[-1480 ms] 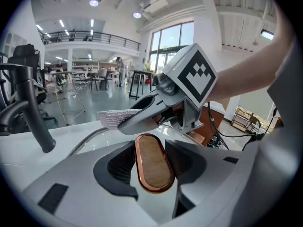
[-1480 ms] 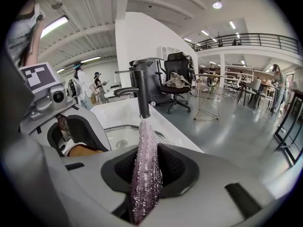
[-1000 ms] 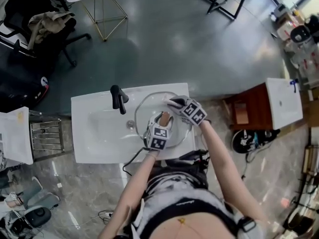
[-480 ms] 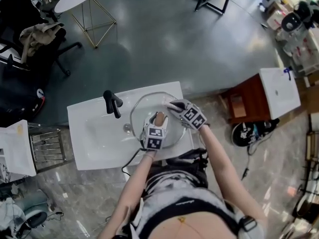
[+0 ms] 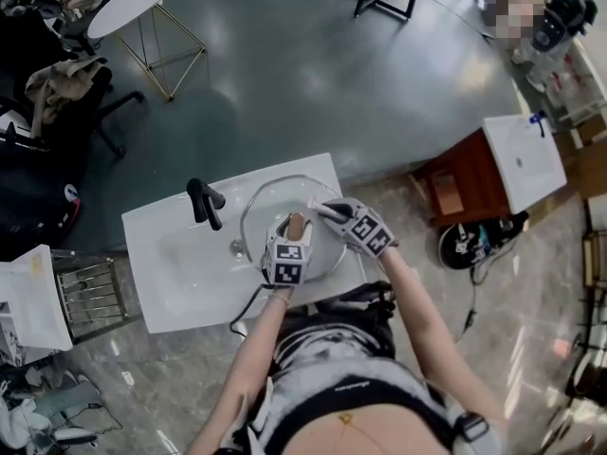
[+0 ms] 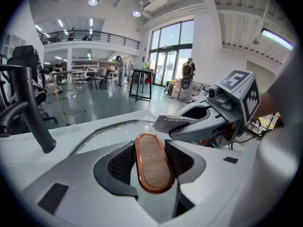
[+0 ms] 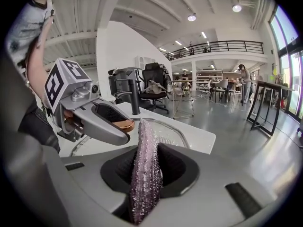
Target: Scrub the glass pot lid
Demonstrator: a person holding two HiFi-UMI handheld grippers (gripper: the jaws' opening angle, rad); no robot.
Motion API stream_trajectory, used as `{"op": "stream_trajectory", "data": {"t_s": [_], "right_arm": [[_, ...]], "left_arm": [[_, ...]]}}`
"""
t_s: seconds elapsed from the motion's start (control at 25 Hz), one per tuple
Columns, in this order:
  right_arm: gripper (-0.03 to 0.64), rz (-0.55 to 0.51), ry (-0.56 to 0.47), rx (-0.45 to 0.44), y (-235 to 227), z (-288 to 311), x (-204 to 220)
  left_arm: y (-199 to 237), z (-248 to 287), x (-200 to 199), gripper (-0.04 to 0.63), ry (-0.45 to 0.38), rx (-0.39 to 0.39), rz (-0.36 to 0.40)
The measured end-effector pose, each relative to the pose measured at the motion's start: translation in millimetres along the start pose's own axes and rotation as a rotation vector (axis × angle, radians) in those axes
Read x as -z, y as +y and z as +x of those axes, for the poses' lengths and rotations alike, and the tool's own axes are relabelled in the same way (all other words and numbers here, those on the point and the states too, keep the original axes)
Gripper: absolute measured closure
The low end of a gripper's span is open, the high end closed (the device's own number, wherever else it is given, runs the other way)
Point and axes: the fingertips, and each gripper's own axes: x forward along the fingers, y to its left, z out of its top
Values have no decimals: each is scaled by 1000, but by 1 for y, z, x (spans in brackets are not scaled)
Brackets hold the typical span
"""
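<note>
A round glass pot lid (image 5: 275, 207) lies tilted in the white sink (image 5: 171, 263). My left gripper (image 5: 289, 245) is shut on the lid's oval wooden handle (image 6: 152, 162), which has a copper rim, and holds it from the near side. My right gripper (image 5: 334, 212) is shut on a silvery purple scrub cloth (image 7: 144, 174). The cloth's tip (image 6: 173, 123) rests on the lid's far right part, just beyond the handle. In the right gripper view the left gripper (image 7: 124, 125) shows at the left, on the handle, with the lid's glass (image 7: 168, 132) behind the cloth.
A black faucet (image 5: 202, 202) stands at the sink's back left, and it also shows in the left gripper view (image 6: 28, 112). A drain (image 5: 237, 247) sits left of the lid. A metal rack (image 5: 90, 292) stands left of the sink, a wooden cabinet (image 5: 450, 188) right.
The right gripper has slid the cloth a short way across the lid, toward the handle. The left gripper keeps its hold on the handle and has not moved. The head view has shifted.
</note>
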Motion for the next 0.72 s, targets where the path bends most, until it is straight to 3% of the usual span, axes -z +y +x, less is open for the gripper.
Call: {"op": "stream_trajectory", "data": {"t_s": [0.72], "right_arm": [[523, -54, 62, -30, -11, 16, -11]], "left_arm": [[-2, 0, -1, 388, 3, 2, -1]]}}
